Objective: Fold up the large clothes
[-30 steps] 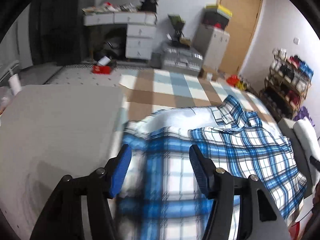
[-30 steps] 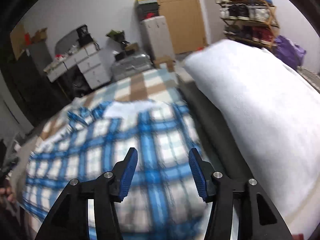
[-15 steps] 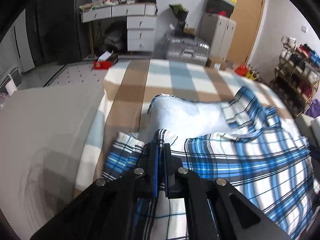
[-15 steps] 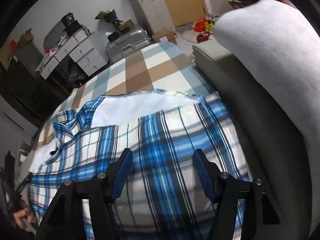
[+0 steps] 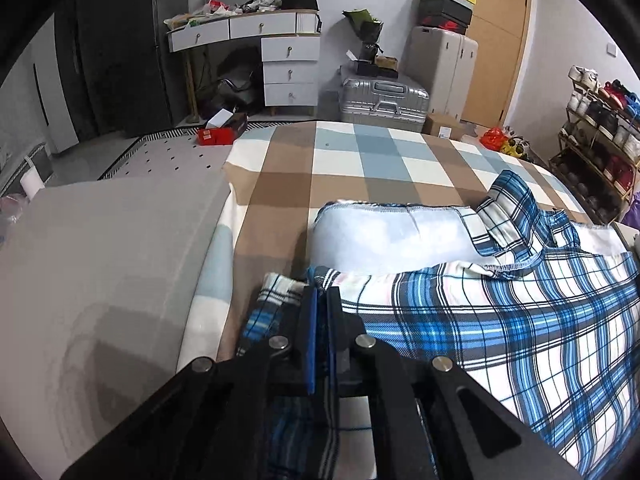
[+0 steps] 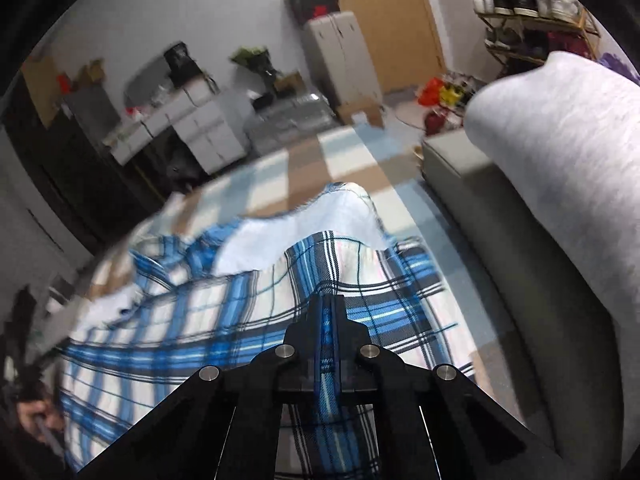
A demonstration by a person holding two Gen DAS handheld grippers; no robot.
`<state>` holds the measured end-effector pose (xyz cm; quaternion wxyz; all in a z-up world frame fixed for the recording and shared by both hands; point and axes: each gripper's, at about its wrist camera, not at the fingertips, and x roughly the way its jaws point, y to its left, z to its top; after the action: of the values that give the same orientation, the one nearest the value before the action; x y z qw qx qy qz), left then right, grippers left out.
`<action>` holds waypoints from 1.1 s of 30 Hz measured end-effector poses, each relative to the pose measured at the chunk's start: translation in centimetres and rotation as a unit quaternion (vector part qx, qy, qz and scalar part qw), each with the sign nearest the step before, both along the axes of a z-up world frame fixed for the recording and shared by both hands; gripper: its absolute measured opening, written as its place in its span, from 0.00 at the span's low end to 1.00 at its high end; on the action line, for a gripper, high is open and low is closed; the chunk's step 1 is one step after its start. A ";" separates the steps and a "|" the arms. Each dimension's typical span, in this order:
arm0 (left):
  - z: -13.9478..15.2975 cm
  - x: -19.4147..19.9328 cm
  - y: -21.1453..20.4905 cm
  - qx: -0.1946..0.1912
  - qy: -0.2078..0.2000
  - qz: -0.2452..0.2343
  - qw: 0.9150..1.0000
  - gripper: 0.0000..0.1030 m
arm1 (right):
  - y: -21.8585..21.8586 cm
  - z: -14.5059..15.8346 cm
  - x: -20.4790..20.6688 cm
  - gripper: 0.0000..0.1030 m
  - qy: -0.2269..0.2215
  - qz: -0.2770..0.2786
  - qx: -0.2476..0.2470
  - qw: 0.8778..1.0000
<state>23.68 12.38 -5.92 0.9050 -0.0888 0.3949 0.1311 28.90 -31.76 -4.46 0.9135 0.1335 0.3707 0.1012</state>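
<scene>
Item: blue, white and black plaid woven shirt point(image 5: 500, 320), lying on the bed.

Change since a second ago: both pairs of my jaws stood wide over the cloth; both are now pressed together. My left gripper point(image 5: 321, 300) pinches a fold of the plaid at the shirt's left edge, beside a bunched cuff-like lump. My right gripper point(image 6: 329, 308) pinches a raised ridge of the same fabric, a strip of plaid running back between the blue pads.

Orientation: in the left wrist view the shirt's long axis runs across the frame, left to right. The collar stands up toward the far side, and the pale, plain inner lining is turned outward along the far edge.

Materials: shirt thin, soft, wrinkled, stitched hem. Beneath it, a flat brown, pale blue and white checked bedsheet point(image 5: 360, 160). To the left, a smooth grey padded cushion point(image 5: 100, 260). In the right wrist view, which is motion-blurred, a white ribbed bolster point(image 6: 560, 128) lies at right.
</scene>
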 end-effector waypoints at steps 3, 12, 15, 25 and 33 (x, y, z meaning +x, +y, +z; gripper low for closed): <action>0.3 -0.3 -0.3 0.011 -0.002 0.000 1.000 0.00 | 0.1 -0.7 0.9 0.07 0.037 0.000 -0.018 0.999; 0.0 -1.6 0.5 -0.022 0.026 0.003 0.999 0.00 | -0.9 -2.5 -0.2 0.45 0.097 -0.029 -0.013 0.995; 1.1 -3.4 0.1 -0.044 0.013 -0.011 0.999 0.03 | 0.2 -1.9 -2.3 0.46 0.089 -0.001 -0.019 0.996; 2.1 -8.8 -6.6 0.004 -0.025 -0.099 0.995 0.60 | 7.8 -1.9 -10.2 0.62 0.042 0.078 -0.073 0.993; -2.2 -6.4 -13.4 0.028 0.038 -0.209 0.977 0.60 | 15.3 -3.9 -13.2 0.62 0.001 0.166 -0.120 0.979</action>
<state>17.25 -0.97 -8.13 0.8987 0.0261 0.4354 -0.0461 15.68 -16.49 -8.34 0.8929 -0.0402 0.3982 0.2062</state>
